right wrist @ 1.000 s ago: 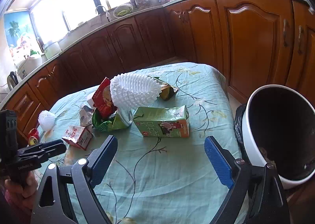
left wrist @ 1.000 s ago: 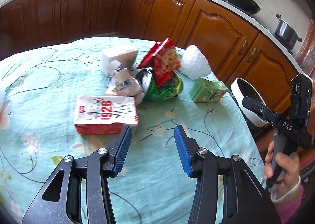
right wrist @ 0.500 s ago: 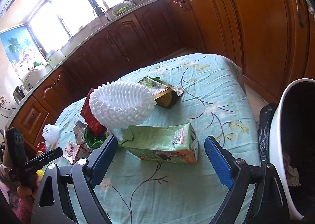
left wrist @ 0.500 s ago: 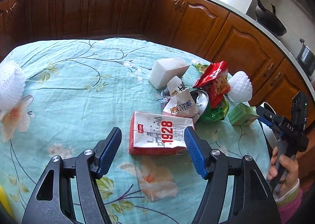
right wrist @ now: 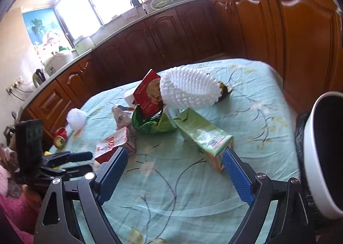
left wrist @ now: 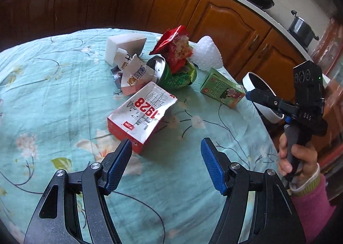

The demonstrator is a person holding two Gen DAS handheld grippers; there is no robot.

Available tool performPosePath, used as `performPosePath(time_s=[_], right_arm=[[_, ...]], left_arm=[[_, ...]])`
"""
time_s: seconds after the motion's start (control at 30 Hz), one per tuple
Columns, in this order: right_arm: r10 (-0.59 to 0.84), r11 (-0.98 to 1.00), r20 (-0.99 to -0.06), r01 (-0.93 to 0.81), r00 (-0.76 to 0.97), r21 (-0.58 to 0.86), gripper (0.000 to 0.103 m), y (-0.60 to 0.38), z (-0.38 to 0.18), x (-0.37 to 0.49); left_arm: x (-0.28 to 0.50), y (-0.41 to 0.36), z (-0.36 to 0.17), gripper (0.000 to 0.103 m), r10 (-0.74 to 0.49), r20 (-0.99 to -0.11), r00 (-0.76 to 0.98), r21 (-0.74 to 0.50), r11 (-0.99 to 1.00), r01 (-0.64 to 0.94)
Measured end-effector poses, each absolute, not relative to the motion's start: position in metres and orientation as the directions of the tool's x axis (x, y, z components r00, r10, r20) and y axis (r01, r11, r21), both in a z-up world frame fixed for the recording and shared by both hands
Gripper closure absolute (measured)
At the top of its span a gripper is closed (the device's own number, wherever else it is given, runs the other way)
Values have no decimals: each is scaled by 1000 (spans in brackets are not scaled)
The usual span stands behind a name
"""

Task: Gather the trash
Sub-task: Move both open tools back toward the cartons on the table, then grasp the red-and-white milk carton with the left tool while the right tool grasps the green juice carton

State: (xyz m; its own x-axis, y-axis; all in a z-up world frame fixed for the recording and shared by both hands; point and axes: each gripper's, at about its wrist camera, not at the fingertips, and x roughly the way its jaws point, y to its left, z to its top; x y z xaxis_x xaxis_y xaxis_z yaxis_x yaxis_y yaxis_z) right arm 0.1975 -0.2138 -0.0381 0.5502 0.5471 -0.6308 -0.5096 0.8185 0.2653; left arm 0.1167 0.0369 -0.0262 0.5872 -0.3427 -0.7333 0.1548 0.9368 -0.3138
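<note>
- Hovering over the teal floral tablecloth (left wrist: 53, 98), in the left wrist view, the left gripper (left wrist: 165, 164) has its blue pads parted, having just been opening; only cloth lies between them.
- The red-and-white 1928 carton (left wrist: 142, 115) lies flat just beyond the left pad, its near corner beside that pad's tip.
- Beyond the carton: a paper wrapper (left wrist: 137, 74), a white block (left wrist: 124, 45), a green can (left wrist: 173, 74) with a red snack bag (left wrist: 178, 48) on top, and a white foam net (left wrist: 206, 55).
- To the right of the carton lies a green juice box (left wrist: 221, 90); past it, off the table's edge, stands a white bin (left wrist: 263, 102).
- A hand (left wrist: 298, 156) in a pink sleeve holds the right gripper's handle.
- In the right wrist view, the right gripper (right wrist: 173, 171) is wide open, nothing clamped.
- The juice box (right wrist: 201, 134) lies with its near end just beside the right pad.
- The 1928 carton (right wrist: 115, 145) sits left of the juice box, by the left pad's tip.
- The bin (right wrist: 321, 158) stands right of the juice box, beside the table.
</note>
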Motion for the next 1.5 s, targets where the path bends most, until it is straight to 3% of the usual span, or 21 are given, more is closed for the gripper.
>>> performPosePath(time_s=[0.17,0.27,0.4,0.43,0.5,0.6,0.7,0.77,1.0,1.5], right_arm=[[507,833,-658,-512,557,209,12,-203,-42,216],[496,831,-682,-520,537,195,12,-195,-52,229],[467,837,-717,-520,518,169,16,-188,-64,240],[462,838,-721,-520,517,164,20,-187,-65,241],[449,840,-735,-521,508,153,47,-185,-68,240],[431,847,-746,-511,507,143,68,-187,-70,235],[415,865,-747,-479,520,148,69,-191,-70,226],[419,876,-740,-450,527,175,69,-198,-68,220],[473,879,-678,-353,563,320,69,-229,-56,194],[414,894,-601,-180,683,410,69,-311,-33,143]], left_arm=[[135,55,-22,35,-294,-733,614,-283,952,118],[146,51,-30,28,-292,-750,594,-249,956,156],[157,37,-39,28,-280,-775,566,-180,957,227],[160,35,-41,28,-278,-780,561,-169,956,238],[164,30,-44,28,-264,-790,553,-145,957,250],[166,24,-45,28,-253,-792,556,-120,957,265],[168,19,-44,28,-260,-783,565,-115,953,279],[169,13,-45,40,-260,-785,562,-105,950,292],[156,-9,-39,42,-268,-767,584,-72,939,337],[141,-56,-12,46,-432,-688,583,-229,892,390]])
